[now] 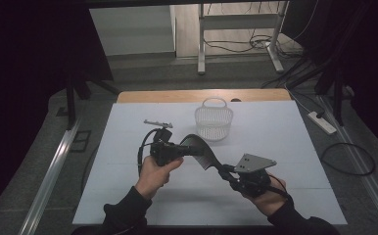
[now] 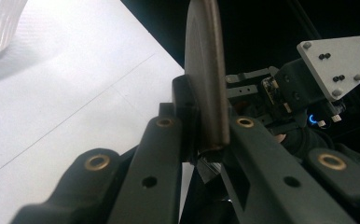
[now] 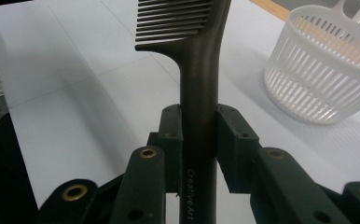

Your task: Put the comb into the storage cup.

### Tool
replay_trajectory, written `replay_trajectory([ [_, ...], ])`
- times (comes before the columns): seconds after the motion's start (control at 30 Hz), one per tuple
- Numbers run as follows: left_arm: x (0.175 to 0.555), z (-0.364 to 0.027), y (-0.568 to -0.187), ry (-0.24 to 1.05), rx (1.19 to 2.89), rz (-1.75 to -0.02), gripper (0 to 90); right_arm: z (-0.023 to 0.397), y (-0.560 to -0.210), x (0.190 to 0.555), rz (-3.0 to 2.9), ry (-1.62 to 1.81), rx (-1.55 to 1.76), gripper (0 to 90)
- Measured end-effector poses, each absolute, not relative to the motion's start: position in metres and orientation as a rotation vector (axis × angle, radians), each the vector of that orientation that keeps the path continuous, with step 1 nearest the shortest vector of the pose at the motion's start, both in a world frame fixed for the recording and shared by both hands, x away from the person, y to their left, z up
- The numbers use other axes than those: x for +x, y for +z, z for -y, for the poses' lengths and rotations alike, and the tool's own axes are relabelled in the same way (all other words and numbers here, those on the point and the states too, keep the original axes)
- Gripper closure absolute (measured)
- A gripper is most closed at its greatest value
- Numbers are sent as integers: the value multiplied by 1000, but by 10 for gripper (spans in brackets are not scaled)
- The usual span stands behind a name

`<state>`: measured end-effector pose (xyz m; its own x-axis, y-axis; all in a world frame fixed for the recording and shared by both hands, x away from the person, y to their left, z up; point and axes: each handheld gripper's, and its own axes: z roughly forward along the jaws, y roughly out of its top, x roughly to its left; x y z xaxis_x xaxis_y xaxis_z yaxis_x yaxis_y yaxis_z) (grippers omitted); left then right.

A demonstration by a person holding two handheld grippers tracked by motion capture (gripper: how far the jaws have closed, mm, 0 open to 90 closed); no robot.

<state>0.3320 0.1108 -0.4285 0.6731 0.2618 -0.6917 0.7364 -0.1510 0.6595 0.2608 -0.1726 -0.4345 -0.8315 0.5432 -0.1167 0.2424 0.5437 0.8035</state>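
A dark comb point(image 1: 202, 148) hangs above the white table sheet point(image 1: 285, 147), held between both grippers. My left gripper point(image 1: 189, 148) is shut on the toothed end, and in the left gripper view its pads point(image 2: 185, 109) press the edge-on comb point(image 2: 206, 79). My right gripper point(image 1: 224, 170) is shut on the handle. In the right gripper view the handle point(image 3: 199, 93) runs up between the pads point(image 3: 172, 130), with the teeth at the top. A white slatted basket point(image 1: 213, 122) stands upright just beyond the comb.
A small grey metal item point(image 1: 157, 123) lies on the sheet left of the basket point(image 3: 327, 70). The right gripper's grey three-cornered plate point(image 2: 334, 56) shows past the comb. A wooden table edge point(image 1: 201, 95) runs along the back.
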Motion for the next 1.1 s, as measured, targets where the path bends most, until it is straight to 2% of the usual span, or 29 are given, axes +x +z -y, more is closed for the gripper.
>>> replay_trajectory([
  [0.2, 330, -110, -426, -478, 1732, -804, 875, 173, -436, 263, -2445, 1198, 674, 687],
  [0.43, 330, -113, -425, -444, 1737, -818, 874, 174, -438, 265, -2483, 1209, 704, 550],
  [1.1, 331, -119, -417, -318, 1796, -828, 873, 187, -439, 272, -2552, 1199, 795, 311],
])
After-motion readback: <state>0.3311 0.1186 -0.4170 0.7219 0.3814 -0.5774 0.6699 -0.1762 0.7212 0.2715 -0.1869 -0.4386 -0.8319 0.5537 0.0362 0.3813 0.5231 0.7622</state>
